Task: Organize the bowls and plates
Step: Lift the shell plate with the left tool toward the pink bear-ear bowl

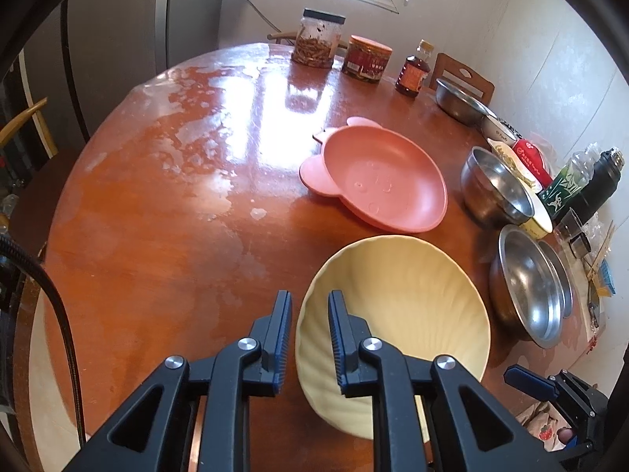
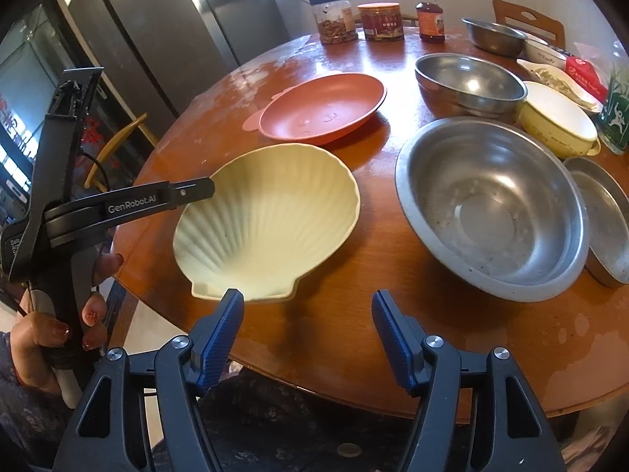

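Note:
A cream shell-shaped plate [image 1: 409, 306] [image 2: 271, 216] is tilted above the round wooden table. My left gripper [image 1: 309, 344] is shut on its left rim; its finger [image 2: 192, 192] shows at that rim in the right wrist view. A pink bear-eared plate [image 1: 377, 181] [image 2: 322, 108] lies flat behind it. Steel bowls stand to the right: a large one [image 2: 491, 212] [image 1: 526, 287], a deeper one [image 2: 468, 82] [image 1: 495, 188] and a far one [image 2: 493, 35] [image 1: 460, 100]. My right gripper [image 2: 306, 326] is open and empty at the table's near edge.
A yellow enamel bowl [image 2: 558, 126], a small steel dish [image 2: 605, 232], a white dish of food [image 2: 558, 78], two jars [image 2: 334, 19] [image 2: 381, 21] and a bottle [image 2: 430, 13] crowd the right and far table edge. Chairs stand at the left [image 2: 118, 145] and the far right [image 2: 530, 19].

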A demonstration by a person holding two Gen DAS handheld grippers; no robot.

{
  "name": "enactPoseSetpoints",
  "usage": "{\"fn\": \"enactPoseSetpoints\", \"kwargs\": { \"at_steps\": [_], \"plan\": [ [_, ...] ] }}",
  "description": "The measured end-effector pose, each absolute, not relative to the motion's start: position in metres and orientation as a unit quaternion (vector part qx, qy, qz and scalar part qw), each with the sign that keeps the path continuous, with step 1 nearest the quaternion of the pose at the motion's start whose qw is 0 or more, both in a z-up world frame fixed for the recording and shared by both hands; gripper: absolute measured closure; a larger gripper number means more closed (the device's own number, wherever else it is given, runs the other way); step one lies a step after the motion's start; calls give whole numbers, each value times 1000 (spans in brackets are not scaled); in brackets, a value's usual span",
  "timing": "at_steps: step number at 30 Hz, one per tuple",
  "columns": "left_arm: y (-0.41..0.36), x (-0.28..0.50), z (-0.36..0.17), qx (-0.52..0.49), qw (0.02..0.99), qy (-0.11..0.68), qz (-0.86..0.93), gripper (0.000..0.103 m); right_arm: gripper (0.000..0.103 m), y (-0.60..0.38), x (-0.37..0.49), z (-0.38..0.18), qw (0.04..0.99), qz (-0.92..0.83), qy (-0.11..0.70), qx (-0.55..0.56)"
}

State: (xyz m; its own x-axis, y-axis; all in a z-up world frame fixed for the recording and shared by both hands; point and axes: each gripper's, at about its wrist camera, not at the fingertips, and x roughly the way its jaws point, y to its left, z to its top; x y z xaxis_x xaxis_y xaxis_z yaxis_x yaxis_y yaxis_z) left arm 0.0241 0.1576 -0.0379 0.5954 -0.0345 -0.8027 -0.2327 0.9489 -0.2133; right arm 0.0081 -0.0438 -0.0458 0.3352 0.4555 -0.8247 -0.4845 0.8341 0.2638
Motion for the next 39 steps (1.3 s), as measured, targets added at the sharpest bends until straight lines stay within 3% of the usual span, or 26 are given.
{"fn": "enactPoseSetpoints", "kwargs": {
  "at_steps": [4, 19, 39],
  "plan": [
    [156, 19, -27, -148, 885, 437, 58, 63, 34, -46, 8, -39, 823, 290, 488, -12],
    [152, 35, -3, -151, 886, 435, 54, 61, 34, -48, 68, 13, 847, 302, 435, -39],
    [145, 104, -13, -170, 859, 481, 36, 61, 34, -5, 189, 7, 796, 334, 490, -121]
  ]
}}
